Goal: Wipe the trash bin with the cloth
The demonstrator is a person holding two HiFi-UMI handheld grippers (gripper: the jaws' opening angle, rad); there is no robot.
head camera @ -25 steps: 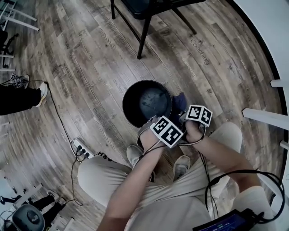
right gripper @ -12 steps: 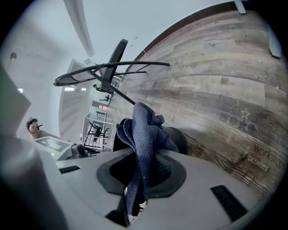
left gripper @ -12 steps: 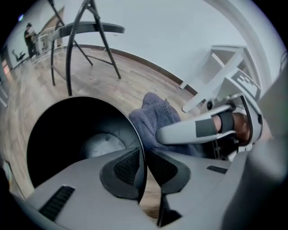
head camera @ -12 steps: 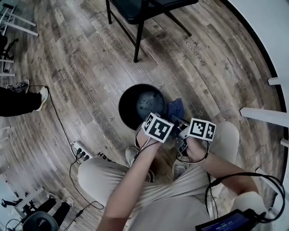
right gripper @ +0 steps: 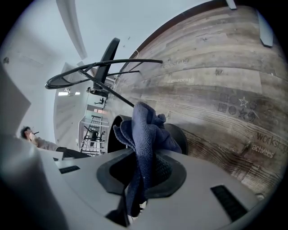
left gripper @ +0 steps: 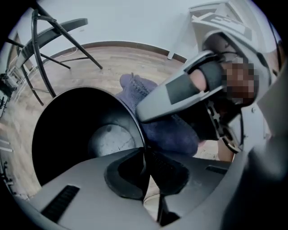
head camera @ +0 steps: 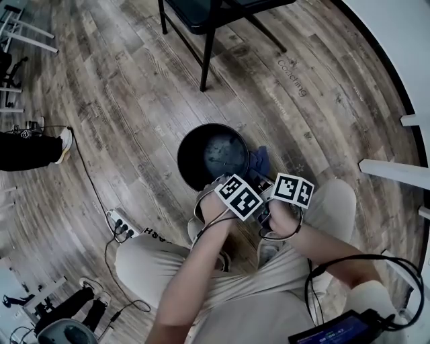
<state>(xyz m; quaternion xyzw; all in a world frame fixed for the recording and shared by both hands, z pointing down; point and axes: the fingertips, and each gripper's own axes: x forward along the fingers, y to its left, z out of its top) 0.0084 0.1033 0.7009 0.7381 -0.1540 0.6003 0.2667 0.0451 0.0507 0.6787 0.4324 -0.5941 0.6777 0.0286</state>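
Since a second ago the right gripper has lifted a little with its load, while the left gripper sits much where it was. The left claw is nearly closed, pinching the near rim of the black trash bin, one pad inside and one outside. The right claw is clamped on the blue cloth, which bunches up above the pads just beside the bin's right outer wall. The bin stands upright on the wood floor. A dark chair stands farther off, and a power strip lies to the near left.
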